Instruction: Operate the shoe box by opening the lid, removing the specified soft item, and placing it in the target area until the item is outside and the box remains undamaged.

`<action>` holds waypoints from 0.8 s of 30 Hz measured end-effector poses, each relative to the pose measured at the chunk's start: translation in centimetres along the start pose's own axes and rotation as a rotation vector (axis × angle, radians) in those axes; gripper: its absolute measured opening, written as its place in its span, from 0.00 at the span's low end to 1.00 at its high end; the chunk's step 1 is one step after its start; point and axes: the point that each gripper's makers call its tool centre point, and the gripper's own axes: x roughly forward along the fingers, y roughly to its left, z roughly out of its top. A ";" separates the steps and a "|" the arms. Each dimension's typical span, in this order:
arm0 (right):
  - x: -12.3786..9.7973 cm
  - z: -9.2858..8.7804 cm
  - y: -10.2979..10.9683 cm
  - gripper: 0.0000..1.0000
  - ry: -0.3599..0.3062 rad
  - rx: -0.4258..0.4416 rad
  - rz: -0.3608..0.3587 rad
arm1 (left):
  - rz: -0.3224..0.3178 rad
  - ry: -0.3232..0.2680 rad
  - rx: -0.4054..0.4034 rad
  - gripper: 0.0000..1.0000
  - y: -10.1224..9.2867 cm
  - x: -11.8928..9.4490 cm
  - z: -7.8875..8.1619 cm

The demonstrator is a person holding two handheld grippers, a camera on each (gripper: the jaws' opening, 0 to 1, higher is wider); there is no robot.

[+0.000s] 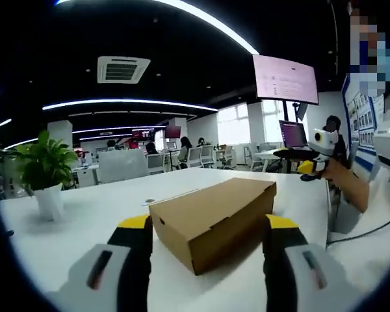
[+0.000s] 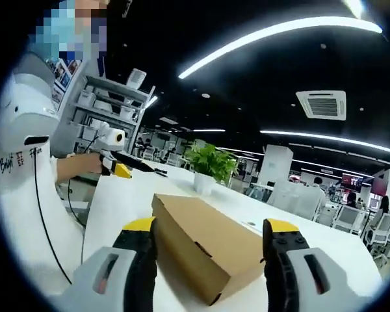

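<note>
1. The room is a large open office with a dark ceiling, long curved strip lights and a square ceiling vent (image 1: 123,69). Rows of desks and chairs with seated people stand far behind the table.
2. The white table (image 1: 71,227) spreads wide under both grippers and carries the things.
3. A person in white clothes (image 2: 26,195) stands at the table's edge, with a cable hanging down the front in the right gripper view.
4. A monitor (image 1: 285,78) with a pale screen hangs high beyond the table in the left gripper view; a shelf rack (image 2: 107,110) with boxes stands behind the person in the right gripper view.
5. The shoe box (image 1: 214,218) is plain brown cardboard and lies flat on the table with its lid shut. In the left gripper view it sits between the two jaws and a little beyond them, one corner turned toward the camera. In the right gripper view the same box (image 2: 208,244) again lies between the jaws, apart from both.
6. The left gripper (image 1: 209,224) has its yellow-tipped jaws spread wide, holding nothing. From the right gripper view it shows at the left, held over the table's edge (image 2: 117,166).
7. The right gripper (image 2: 211,227) likewise has its jaws wide apart and bare. In the left gripper view it shows at the right, in the person's hand (image 1: 315,162).
8. A potted green plant (image 1: 44,170) in a white pot stands on the table, well apart from the box.
</note>
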 end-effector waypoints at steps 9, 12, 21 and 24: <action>-1.0 -0.8 0.0 0.66 -0.003 -0.041 -0.002 | 0.010 -0.037 0.143 0.74 0.2 -0.1 -0.8; -0.9 -0.3 0.7 0.66 0.021 -0.127 0.006 | 0.011 -0.041 0.221 0.74 -0.3 -0.2 -0.1; -0.6 1.1 2.0 0.66 0.005 -0.287 0.015 | 0.017 -0.042 0.351 0.68 -1.6 -0.3 1.0; -0.5 1.2 2.4 0.66 0.010 -0.335 0.018 | 0.032 -0.030 0.410 0.69 -1.5 -0.3 1.0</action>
